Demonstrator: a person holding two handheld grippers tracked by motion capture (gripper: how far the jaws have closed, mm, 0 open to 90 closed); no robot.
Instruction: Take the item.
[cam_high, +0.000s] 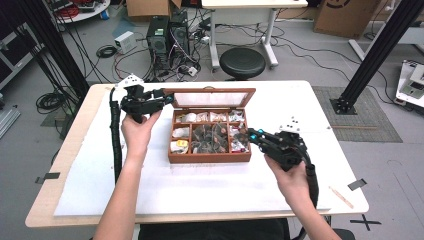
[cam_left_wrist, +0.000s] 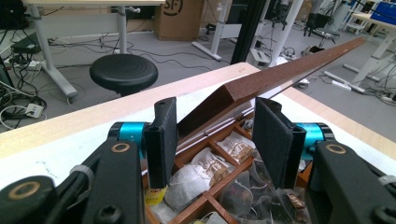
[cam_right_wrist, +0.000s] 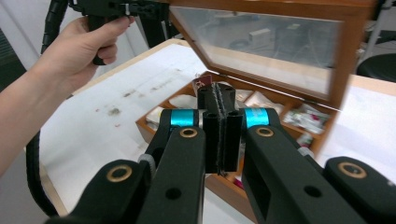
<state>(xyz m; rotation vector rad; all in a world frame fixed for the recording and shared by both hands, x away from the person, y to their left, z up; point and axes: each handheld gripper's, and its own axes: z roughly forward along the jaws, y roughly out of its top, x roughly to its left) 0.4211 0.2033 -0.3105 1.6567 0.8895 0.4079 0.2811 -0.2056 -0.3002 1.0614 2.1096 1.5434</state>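
Left gripper (cam_left_wrist: 212, 140) jaws apart astride box lid (cam_left_wrist: 280, 74) corner; right gripper (cam_right_wrist: 219, 130) jaws clenched, empty

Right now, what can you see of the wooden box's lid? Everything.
The lid is a brown wooden frame around a clear pane, hinged at the far side of the wooden box and raised partly open, tilted over the compartments. The left gripper, jaws apart, straddles its left corner edge. Contact can't be confirmed.

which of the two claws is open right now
The left claw, up at the raised lid of the wooden box: its jaws stand wide apart, while the right claw has its jaws pressed together.
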